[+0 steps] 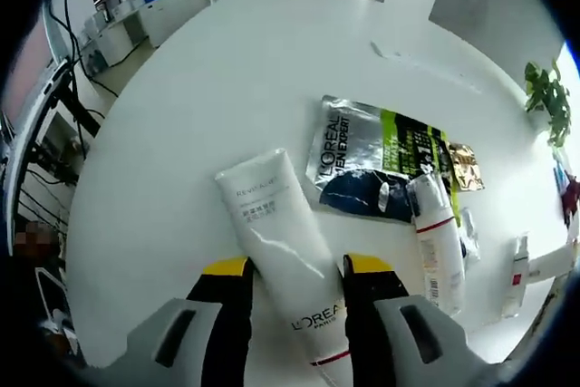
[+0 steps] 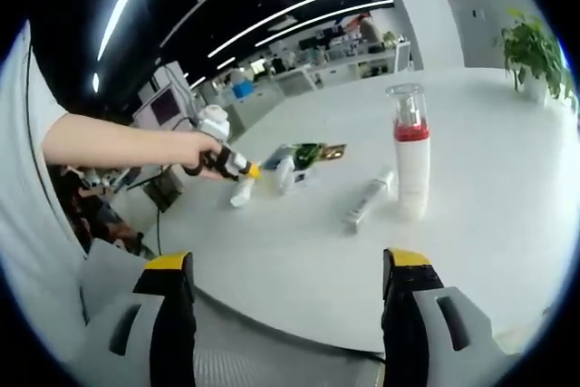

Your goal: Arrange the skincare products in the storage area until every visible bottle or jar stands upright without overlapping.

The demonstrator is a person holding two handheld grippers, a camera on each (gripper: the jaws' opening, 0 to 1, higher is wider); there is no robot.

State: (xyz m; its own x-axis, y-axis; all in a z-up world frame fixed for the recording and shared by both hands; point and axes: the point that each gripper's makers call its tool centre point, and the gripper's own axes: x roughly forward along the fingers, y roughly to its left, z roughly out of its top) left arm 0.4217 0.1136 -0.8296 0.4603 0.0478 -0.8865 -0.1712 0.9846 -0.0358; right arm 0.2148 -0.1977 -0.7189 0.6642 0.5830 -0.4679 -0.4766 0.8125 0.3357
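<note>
A white L'Oreal tube [image 1: 281, 242] lies lengthwise between my left gripper's [image 1: 295, 269] yellow-tipped jaws, which press on both of its sides above the white table [image 1: 227, 88]. In the right gripper view a hand holds that left gripper [image 2: 237, 168] with the tube [image 2: 243, 193] at its tip. A white bottle with a red band and clear cap [image 2: 410, 156] stands upright. A slim tube [image 2: 367, 198] lies beside it. My right gripper [image 2: 290, 292] is open and holds nothing, near the table's front edge.
A silver and green Men Expert sachet [image 1: 376, 165], a gold sachet [image 1: 465, 166] and a lying white bottle with a red band [image 1: 437, 237] sit right of the tube. A small tube [image 1: 517, 274] lies farther right. A potted plant [image 2: 530, 52] stands at the table's far corner.
</note>
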